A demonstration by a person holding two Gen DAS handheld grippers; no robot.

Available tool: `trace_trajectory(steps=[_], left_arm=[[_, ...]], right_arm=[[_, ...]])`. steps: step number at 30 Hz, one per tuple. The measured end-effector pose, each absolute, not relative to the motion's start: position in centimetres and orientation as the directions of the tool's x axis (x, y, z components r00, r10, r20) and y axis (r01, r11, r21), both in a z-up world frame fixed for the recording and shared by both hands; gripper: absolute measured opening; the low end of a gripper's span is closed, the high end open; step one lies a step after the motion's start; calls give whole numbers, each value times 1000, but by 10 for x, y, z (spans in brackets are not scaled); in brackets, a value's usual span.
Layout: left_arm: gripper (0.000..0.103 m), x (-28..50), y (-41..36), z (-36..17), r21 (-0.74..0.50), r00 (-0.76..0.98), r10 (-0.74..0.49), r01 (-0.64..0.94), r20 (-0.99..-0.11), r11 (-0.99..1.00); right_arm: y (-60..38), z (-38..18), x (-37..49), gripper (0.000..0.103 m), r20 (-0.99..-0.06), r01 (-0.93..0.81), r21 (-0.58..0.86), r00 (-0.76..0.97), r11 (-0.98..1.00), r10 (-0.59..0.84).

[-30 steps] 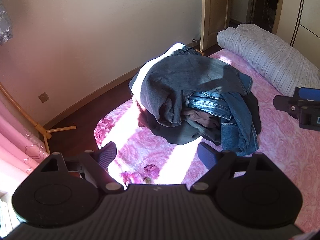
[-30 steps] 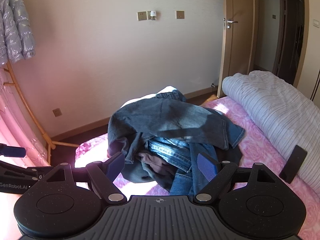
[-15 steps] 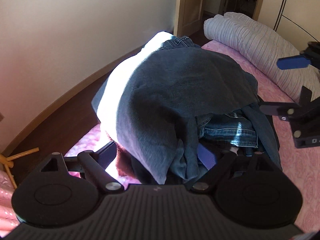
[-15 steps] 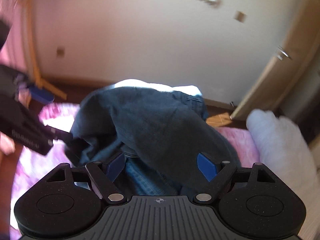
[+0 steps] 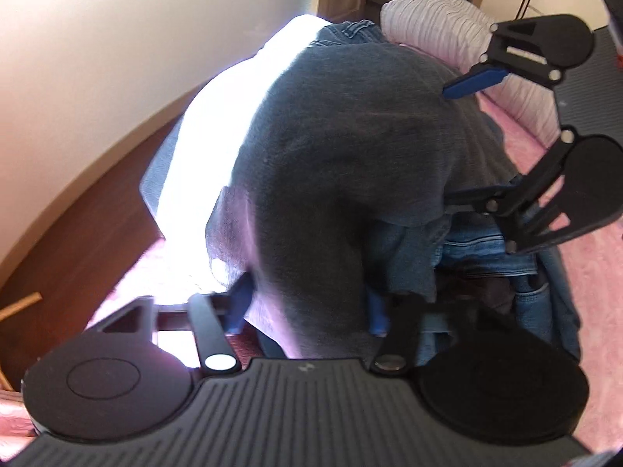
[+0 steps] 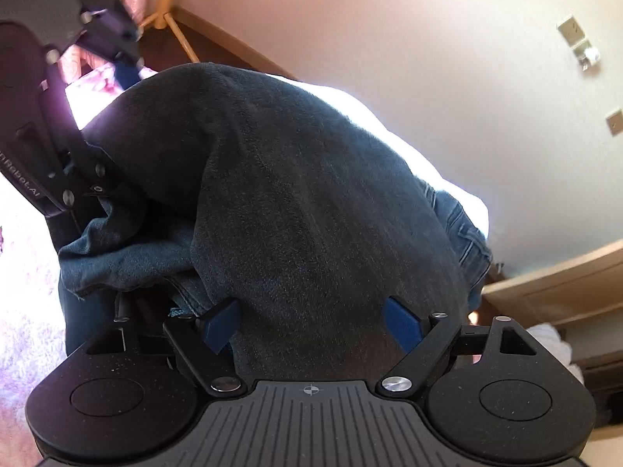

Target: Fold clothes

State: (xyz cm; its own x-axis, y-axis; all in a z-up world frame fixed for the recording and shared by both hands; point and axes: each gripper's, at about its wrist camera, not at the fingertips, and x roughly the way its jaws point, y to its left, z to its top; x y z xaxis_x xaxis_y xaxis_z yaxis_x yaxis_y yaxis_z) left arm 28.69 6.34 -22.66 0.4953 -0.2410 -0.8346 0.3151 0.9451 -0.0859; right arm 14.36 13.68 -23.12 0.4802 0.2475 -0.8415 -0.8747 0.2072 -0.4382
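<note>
Landmark: the clothes pile (image 5: 389, 179), heaped on the pink bedspread (image 5: 592, 295) at the bed's wall-side corner. Everything below is relative to it.

Left side of pile: left gripper (image 5: 307, 303) is down at the near-left edge, straddling a hanging fold of the dark grey garment (image 5: 350, 136) that drapes over the top. Its jaws have just been closing, and the fold is between the blue pads. Can't confirm the pads are actually biting; the fabric there is blurred. Call it partly closed around the fold, grip unproven.

Top of pile: the grey garment covers most of the heap. Blue jeans (image 5: 486, 249) stick out underneath on the right, with a sunlit white patch (image 5: 218, 124) on the wall side.

Right side of pile: right gripper (image 6: 311, 323) is pressed against the grey garment, jaws wide and just starting to close. There is cloth between the pads, none pinched yet.

Step in hand, my read: grab the top garment at two points and peel it off the heap.

Doing it well:
- Finish the left pinch on a single layer, near a hem, not a bunched wad.
- The right gripper should take only the grey cloth; denim sits just below its left pad.
- Lift both together, spread apart, and watch that the jeans don't drag along.
- Lay it flat on the bare bedspread beside the pile before folding.
</note>
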Motion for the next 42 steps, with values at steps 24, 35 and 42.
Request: trace_trajectory(steps=[24,35,42], left_arm=[[12,-81,-137,-51,85,418,-746,893,-519,442],[40,-247,-242,-141,-213,-16,-626,947,-779,240],[41,-175,-167,-184,-77,229,-378,761,-897,644]], right_arm=[[-230,-11,-149,2,-597,-351,-257,790,901,137],[-429,-102,-367,50,-791,118,-317,515,941,-331],[-394,-126,-398,85,-827,8,-156,545,988,-135]])
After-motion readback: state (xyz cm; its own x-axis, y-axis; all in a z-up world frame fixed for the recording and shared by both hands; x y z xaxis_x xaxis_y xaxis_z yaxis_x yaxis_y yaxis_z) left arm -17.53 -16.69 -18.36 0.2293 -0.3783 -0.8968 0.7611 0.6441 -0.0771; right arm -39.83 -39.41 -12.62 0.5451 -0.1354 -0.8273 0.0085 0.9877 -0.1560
